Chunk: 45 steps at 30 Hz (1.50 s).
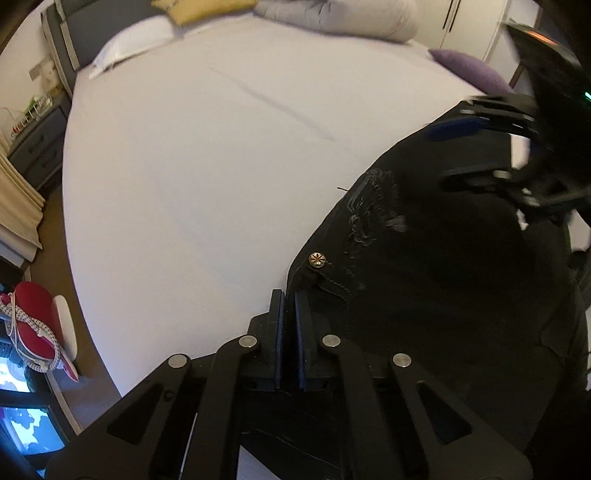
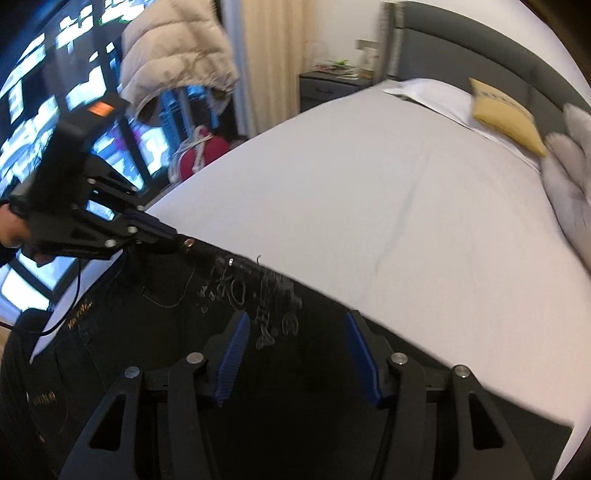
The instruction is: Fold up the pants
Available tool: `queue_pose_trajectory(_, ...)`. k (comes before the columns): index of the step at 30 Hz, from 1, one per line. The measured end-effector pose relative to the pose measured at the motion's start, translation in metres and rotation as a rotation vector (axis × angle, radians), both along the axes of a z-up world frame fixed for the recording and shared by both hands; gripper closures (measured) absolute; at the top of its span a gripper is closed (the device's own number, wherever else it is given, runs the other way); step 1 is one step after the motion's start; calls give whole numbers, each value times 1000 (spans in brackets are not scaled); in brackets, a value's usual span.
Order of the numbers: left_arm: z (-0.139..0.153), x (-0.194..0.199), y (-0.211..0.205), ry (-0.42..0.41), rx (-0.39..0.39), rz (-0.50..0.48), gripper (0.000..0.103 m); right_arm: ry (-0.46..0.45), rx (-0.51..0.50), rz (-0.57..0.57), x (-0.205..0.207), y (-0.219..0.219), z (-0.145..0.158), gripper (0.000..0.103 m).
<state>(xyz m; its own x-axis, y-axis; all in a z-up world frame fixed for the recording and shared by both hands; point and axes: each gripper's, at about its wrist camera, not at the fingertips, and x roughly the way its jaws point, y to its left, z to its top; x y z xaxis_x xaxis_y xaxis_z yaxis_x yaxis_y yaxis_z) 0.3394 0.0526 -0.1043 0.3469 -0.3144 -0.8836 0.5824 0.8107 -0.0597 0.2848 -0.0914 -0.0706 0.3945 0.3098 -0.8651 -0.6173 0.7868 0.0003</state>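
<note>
Left wrist view. The left gripper (image 1: 290, 299) is seen with its jaws pressed together on the waistband corner of the black jeans (image 1: 424, 277), just below the brass rivet button (image 1: 317, 259). The jeans are spread on the white bed sheet (image 1: 203, 184) at the lower right of the frame, with a grey embroidered patch (image 1: 373, 206) visible near their edge. The right gripper (image 1: 484, 147) is seen blurred at the upper right, above the jeans; one blue pad is visible, and no cloth is seen pinched. At the far end of the bed a white pillow (image 1: 136, 44), a yellow cushion (image 1: 199, 9), a grey bolster (image 1: 340, 14) and a purple cushion (image 1: 469, 68) are noted. A red bag (image 1: 33, 314) is seen on the floor at the left.

Right wrist view. The right gripper (image 2: 295, 354) is held over the jeans (image 2: 147, 332) with its jaws spread; the blue pads (image 2: 232, 358) stand apart, and the fabric lies between and beneath them without being clamped. The left gripper (image 2: 166, 236) is seen at the left, closed on the waistband edge beside the rivet button (image 2: 189, 242), and is held by a hand (image 2: 11, 229). The jeans are laid along the near edge of the sheet (image 2: 388, 203). A beige puffer jacket (image 2: 177, 48) and a grey headboard (image 2: 480, 48) are noted behind.
</note>
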Motion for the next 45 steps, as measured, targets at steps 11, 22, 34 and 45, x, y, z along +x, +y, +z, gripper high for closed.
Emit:
queue_pose_trajectory(11,15,-47,26,-44,-57,14,99,108,-190,260,31,39,-19,68)
queue_pose_trajectory(22,37,-36,41,-40,-60,22,99,160,-103,141,23,29,-15,97)
queue_pose_trajectory(34,47,-73,48,-18,-80,23,99,200,58,116,-31,40,-6,98)
queue_pose_trajectory(45,46,-176,36,-16,-13,-109,99,35,-270,428,-159,47,10,98)
